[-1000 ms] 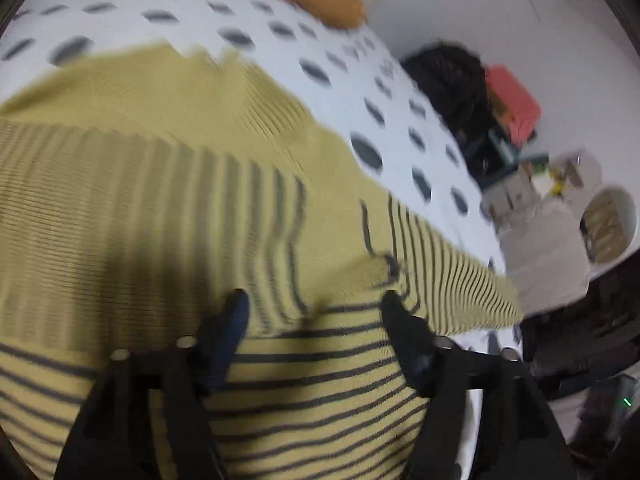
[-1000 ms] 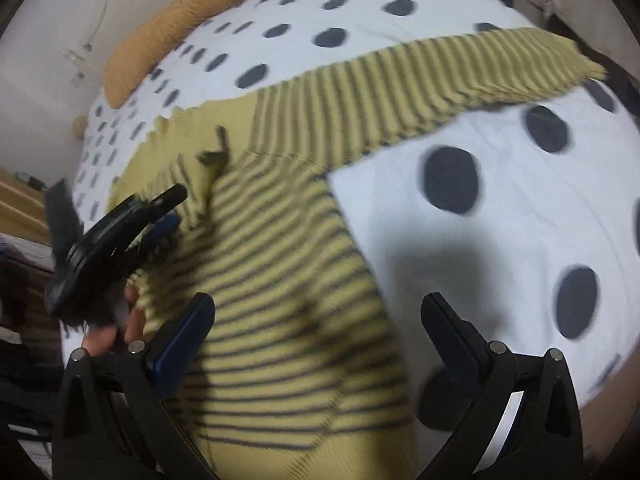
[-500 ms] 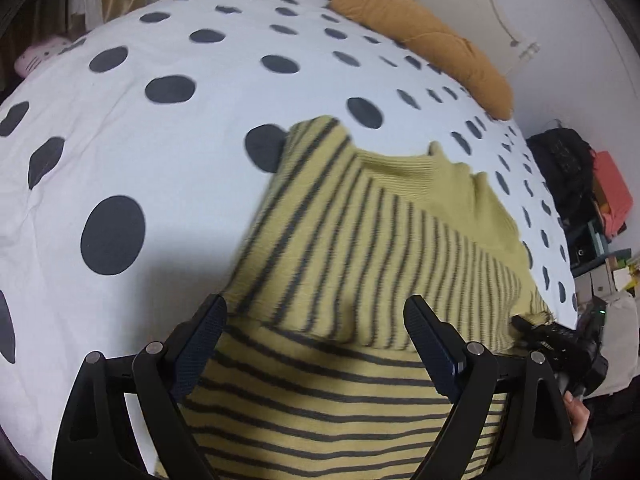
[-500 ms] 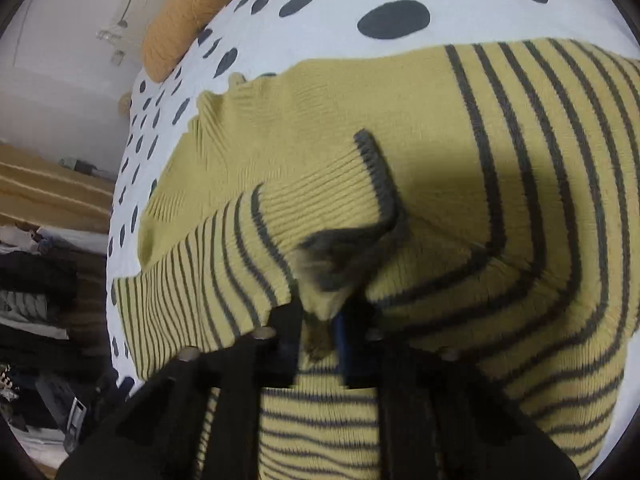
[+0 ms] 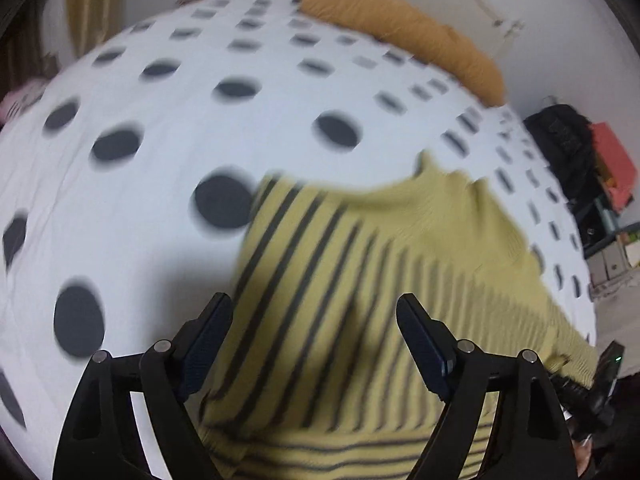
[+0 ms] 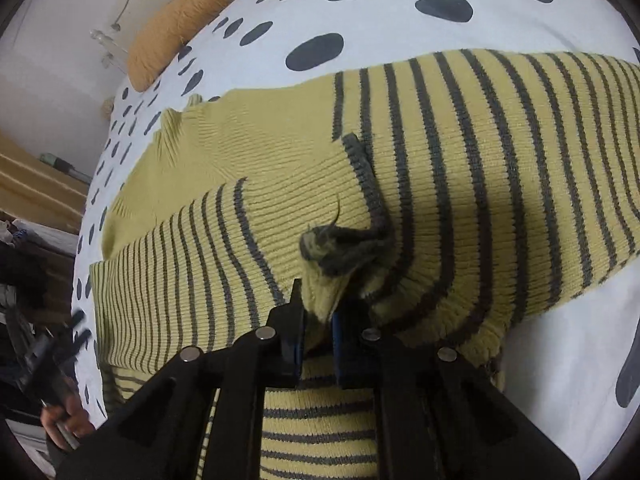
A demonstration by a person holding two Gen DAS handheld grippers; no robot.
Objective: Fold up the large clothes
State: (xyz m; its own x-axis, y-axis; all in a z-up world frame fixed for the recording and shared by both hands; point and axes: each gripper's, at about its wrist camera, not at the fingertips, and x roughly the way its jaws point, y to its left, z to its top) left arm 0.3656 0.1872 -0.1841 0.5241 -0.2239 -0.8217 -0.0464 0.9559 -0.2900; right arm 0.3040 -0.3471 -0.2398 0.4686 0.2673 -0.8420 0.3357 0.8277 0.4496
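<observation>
A yellow sweater with dark grey stripes lies on a white bedspread with black dots; both sleeves are folded across the body. My right gripper is shut on the grey cuff end of the sleeve, held low over the sweater's middle. My left gripper is open and empty, hovering above the sweater near its left side; this view is blurred. The left gripper also shows at the lower left edge of the right wrist view.
An orange pillow lies at the head of the bed, also in the right wrist view. The bedspread stretches left of the sweater. Bags and boxes stand beyond the bed's right edge. Wall behind.
My right gripper closed on the sleeve cuff and carried the sleeve across the sweater body. My left gripper opened wider, swung left and drew back a little.
</observation>
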